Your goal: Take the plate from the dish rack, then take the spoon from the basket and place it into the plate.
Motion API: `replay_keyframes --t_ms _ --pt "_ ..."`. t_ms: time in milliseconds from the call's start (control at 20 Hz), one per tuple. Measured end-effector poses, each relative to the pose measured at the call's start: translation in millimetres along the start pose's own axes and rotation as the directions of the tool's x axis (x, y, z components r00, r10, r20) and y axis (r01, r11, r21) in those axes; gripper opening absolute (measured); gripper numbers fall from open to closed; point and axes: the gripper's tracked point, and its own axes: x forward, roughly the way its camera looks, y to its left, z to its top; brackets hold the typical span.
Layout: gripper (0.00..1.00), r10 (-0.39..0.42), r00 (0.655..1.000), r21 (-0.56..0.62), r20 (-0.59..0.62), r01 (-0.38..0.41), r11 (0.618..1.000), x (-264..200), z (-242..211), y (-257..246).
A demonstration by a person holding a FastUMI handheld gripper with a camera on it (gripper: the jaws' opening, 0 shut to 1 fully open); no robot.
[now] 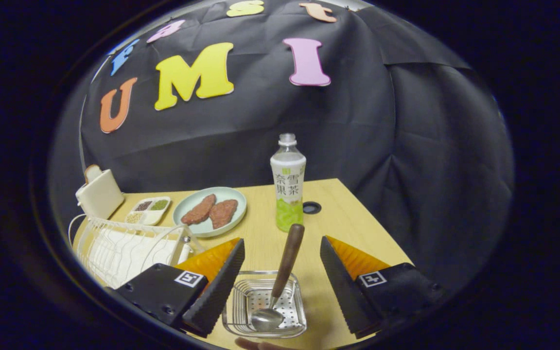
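I hold the gripper (282, 287) wide open, gripping nothing, fingers either side of the spoon (280, 284) in its basket (265, 306).

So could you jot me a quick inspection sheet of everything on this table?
Surface: pale wooden table with a round cable hole.
Job's things: wooden-handled metal spoon leaning in clear square basket; pale green round plate holding two brown meat pieces; white wire dish rack.
Clutter: green-tea plastic bottle; white toaster; white divided tray of grains.
Gripper: open, fingers either side of the basket.
Cables: nothing seen.
Surroundings: black cloth wall.
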Motion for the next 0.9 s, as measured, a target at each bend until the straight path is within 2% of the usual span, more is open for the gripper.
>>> replay_keyframes --t_ms 200,300,400,600,900 --pt "0.62 0.000 1.000 -0.023 0.014 0.000 1.000 13 6 -3" --pt "0.43 0.017 1.000 -0.015 -0.020 -0.018 1.000 14 -2 1" --pt "0.23 0.046 0.999 0.019 0.000 -0.046 0.999 6 2 7" --pt "0.13 0.047 0.997 0.062 0.061 -0.051 0.997 -23 15 9" --pt "0.12 0.045 0.973 0.034 0.226 -0.054 0.998 -95 56 15"
